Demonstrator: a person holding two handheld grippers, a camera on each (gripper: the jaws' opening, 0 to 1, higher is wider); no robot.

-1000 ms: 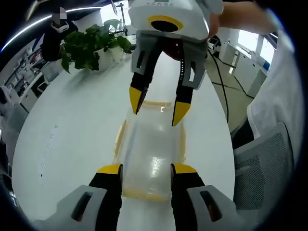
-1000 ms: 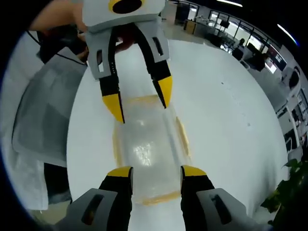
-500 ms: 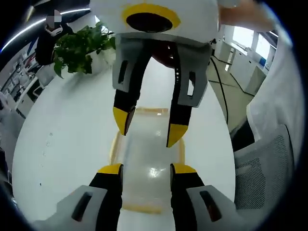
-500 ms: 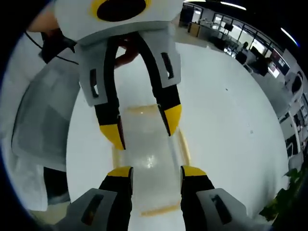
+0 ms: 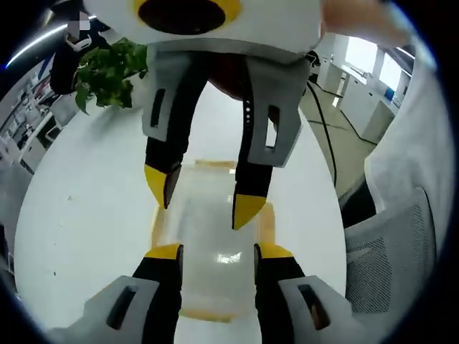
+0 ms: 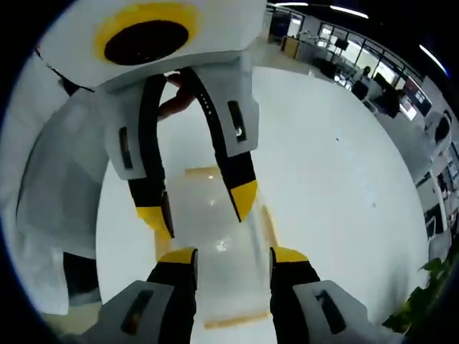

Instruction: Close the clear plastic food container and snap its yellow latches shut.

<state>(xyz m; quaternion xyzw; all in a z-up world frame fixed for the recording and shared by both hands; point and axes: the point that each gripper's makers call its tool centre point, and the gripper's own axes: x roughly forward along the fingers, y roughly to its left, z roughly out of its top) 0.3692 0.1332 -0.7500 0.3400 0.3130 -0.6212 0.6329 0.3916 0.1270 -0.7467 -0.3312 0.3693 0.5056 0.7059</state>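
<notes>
Left gripper view: the clear plastic food container point(image 5: 208, 229) lies on the white bench point(image 5: 86, 215) at center, yellow latches point(image 5: 267, 218) along its edges. The left tool point(image 5: 210, 252), released, straddles its near end at 6 o'clock; the right tool point(image 5: 203, 197), also released, descends from 12 o'clock. A potted plant point(image 5: 107, 72) stands at 10 o'clock.

Left gripper point(image 5: 216, 252) and right gripper point(image 5: 203, 197), fingers apart, face each other over the clear container point(image 5: 208, 244).
</notes>
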